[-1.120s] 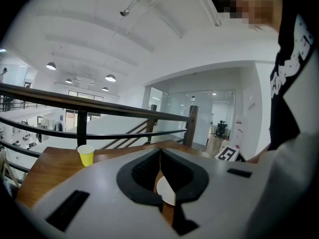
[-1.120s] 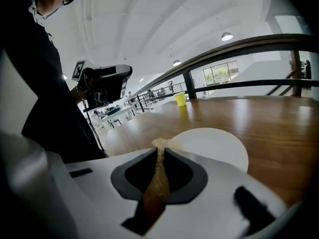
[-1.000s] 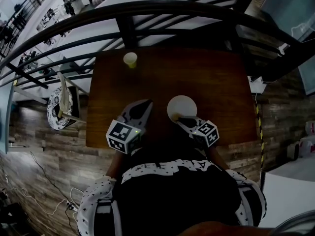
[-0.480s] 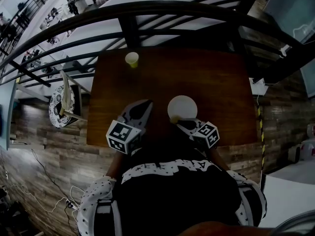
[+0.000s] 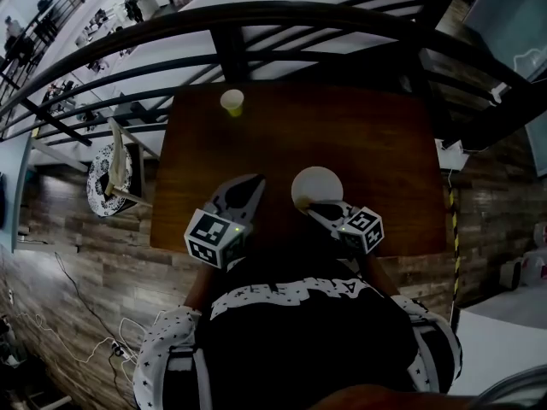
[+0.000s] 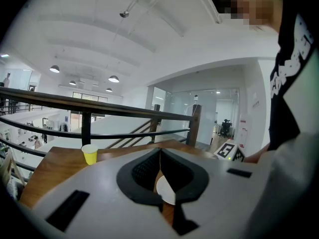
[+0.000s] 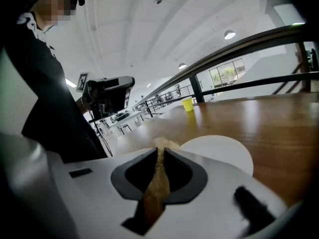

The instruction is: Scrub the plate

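Wooden table (image 5: 367, 135) beside black railing (image 5: 256, 13)

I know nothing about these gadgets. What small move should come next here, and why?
Probably push the right gripper forward so the tan pad pinched in its jaws sweeps across the white plate. The pad's tip sits at the plate's near rim, with most of the plate ahead; the left gripper, shut and empty, is off to the side.

The plate (image 5: 316, 186) lay mid-frame on the table (image 5: 376, 143), with the cup (image 5: 232, 102) at the table's upper-left corner. The left gripper (image 5: 251, 182) sat left of the plate. The right gripper (image 5: 313, 206), a sponge (image 7: 158, 183) between its jaws, was at the plate's lower edge.
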